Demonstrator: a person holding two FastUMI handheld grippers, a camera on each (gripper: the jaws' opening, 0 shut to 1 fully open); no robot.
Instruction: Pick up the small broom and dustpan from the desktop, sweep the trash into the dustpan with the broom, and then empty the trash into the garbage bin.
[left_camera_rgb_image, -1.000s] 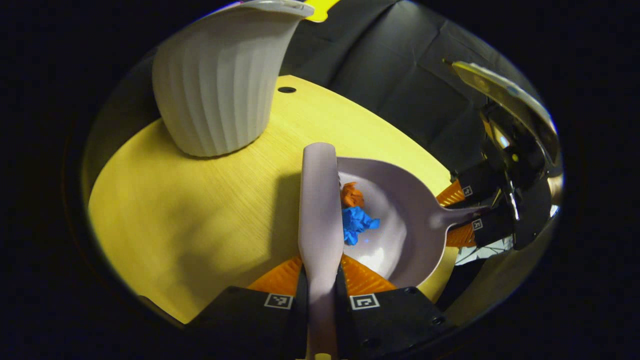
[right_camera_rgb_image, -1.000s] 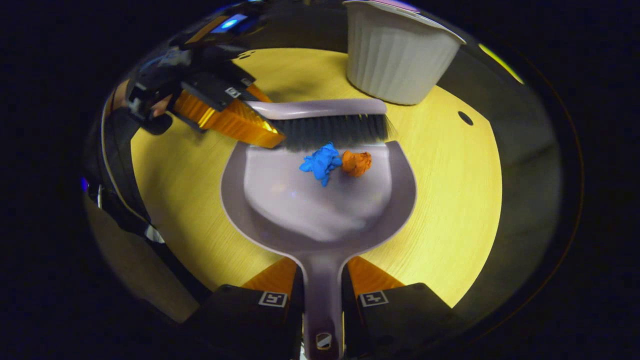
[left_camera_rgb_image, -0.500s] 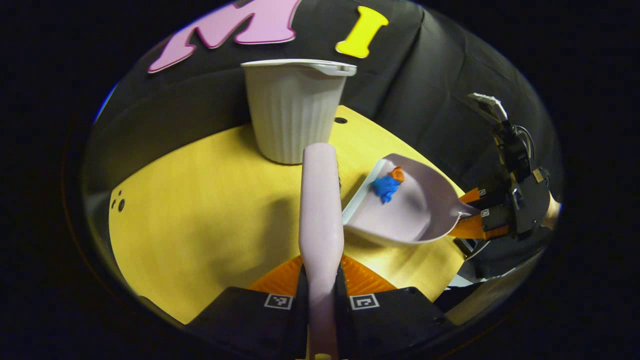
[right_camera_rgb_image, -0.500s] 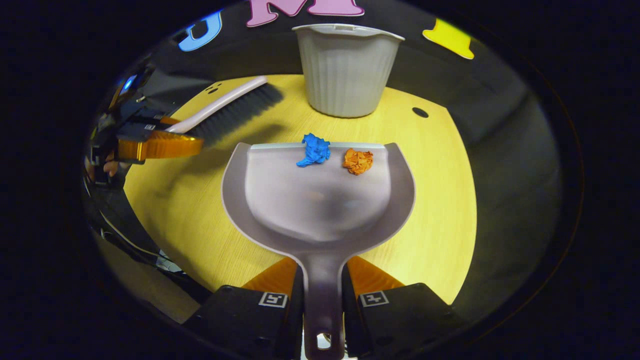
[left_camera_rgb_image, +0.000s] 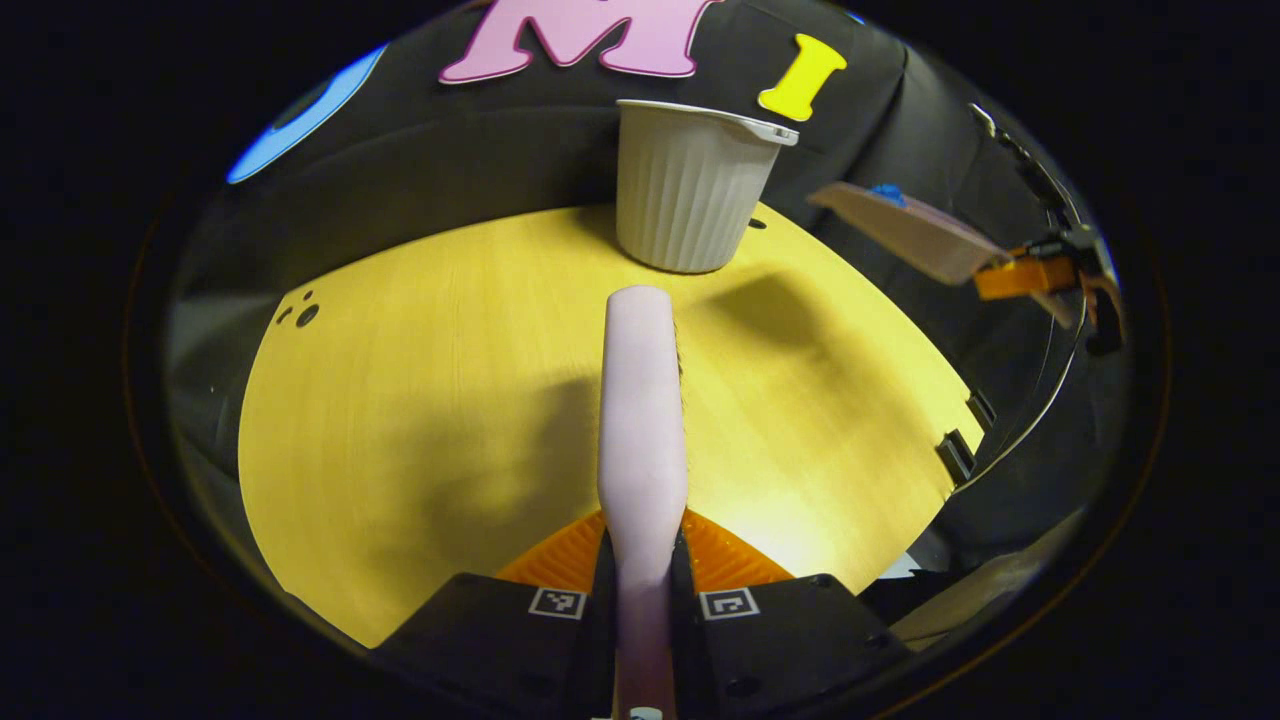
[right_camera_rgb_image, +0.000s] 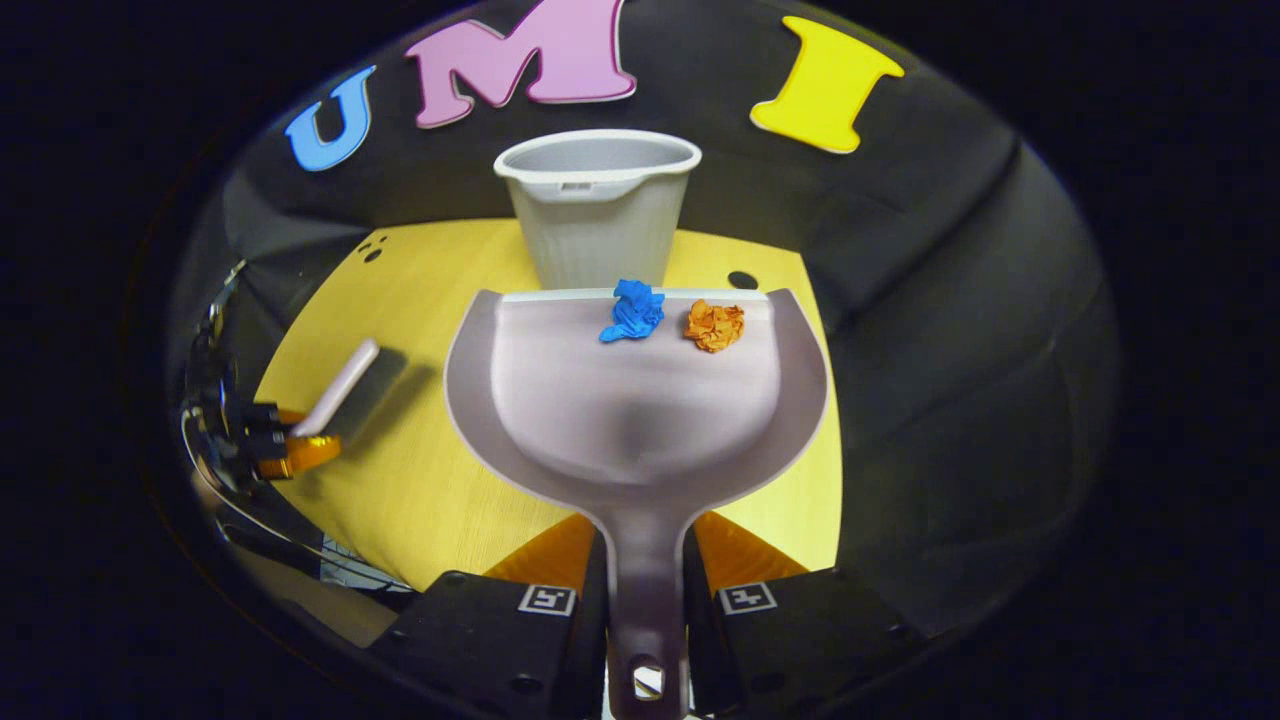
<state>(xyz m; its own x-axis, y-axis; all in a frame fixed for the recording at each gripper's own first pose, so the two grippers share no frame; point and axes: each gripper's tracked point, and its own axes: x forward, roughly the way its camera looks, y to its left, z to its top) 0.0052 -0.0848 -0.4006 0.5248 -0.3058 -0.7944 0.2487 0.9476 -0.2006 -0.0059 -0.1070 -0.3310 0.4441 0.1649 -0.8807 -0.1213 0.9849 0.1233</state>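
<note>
The pale lilac plastic broom is clamped by its handle in the left gripper over the yellow desk. Rightward, the right gripper pinches the lilac dustpan, raised near the white ribbed bin; the blue wad and orange wad sit at its lip, so I'd tip only once over the rim.

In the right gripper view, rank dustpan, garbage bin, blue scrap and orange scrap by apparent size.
1. dustpan, though it is nearest the camera
2. garbage bin
3. blue scrap and orange scrap: too alike to rank
</note>
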